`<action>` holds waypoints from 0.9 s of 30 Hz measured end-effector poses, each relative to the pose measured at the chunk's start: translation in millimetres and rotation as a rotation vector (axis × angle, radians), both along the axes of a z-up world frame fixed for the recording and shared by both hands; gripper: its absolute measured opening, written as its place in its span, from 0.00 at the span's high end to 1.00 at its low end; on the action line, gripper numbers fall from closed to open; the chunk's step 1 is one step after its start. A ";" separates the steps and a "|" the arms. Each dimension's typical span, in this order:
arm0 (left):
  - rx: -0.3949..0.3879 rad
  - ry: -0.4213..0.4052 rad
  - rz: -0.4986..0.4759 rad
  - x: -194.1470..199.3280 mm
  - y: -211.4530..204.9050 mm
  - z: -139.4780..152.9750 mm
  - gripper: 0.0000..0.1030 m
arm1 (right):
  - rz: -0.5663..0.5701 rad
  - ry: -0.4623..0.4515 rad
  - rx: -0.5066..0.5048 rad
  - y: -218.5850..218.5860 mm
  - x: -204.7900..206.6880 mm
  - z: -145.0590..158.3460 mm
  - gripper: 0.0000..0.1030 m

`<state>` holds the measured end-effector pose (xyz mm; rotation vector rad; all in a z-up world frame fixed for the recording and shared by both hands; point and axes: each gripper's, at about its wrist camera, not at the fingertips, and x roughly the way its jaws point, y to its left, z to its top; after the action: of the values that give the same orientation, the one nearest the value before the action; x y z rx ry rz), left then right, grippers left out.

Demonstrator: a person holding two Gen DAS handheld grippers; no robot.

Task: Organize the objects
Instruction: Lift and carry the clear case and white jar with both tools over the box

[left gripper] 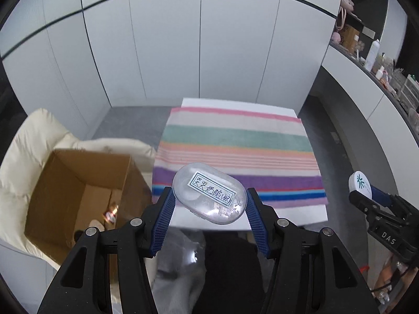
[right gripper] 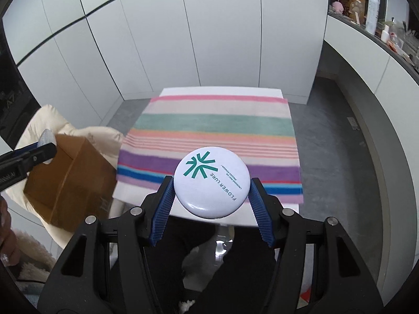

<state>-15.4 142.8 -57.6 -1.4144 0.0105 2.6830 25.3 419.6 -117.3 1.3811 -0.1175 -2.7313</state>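
Left wrist view: the left gripper has its jaws clamped on a clear oval case with a handwritten label, held above the near edge of the striped cloth on the white tabletop. An open cardboard box sits to the left on a cream cushion. In the right wrist view, the right gripper grips a round white compact over the same cloth's near edge.
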 end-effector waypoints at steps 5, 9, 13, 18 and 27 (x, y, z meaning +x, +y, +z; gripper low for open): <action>-0.013 0.015 0.002 0.8 -10.9 1.6 0.46 | -0.012 -0.027 0.023 -2.6 5.2 -9.6 0.42; -0.049 0.035 0.031 -3.9 -21.3 -1.3 0.46 | -0.029 -0.021 0.057 -7.6 -1.5 -10.0 0.42; -0.052 0.024 0.058 -6.9 -36.6 -7.0 0.46 | -0.004 -0.029 0.080 -24.1 -12.8 -12.7 0.42; -0.092 0.052 0.123 1.3 -65.8 -10.0 0.45 | 0.078 -0.028 0.088 -61.5 -24.7 -15.2 0.42; -0.086 0.023 0.294 21.9 -154.4 -24.5 0.45 | 0.297 -0.019 0.080 -165.9 -30.3 -20.4 0.42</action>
<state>6.5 -11.6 -82.1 -1.5160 -0.0886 2.9669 -4.9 253.7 -137.7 1.3220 0.1838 -2.5018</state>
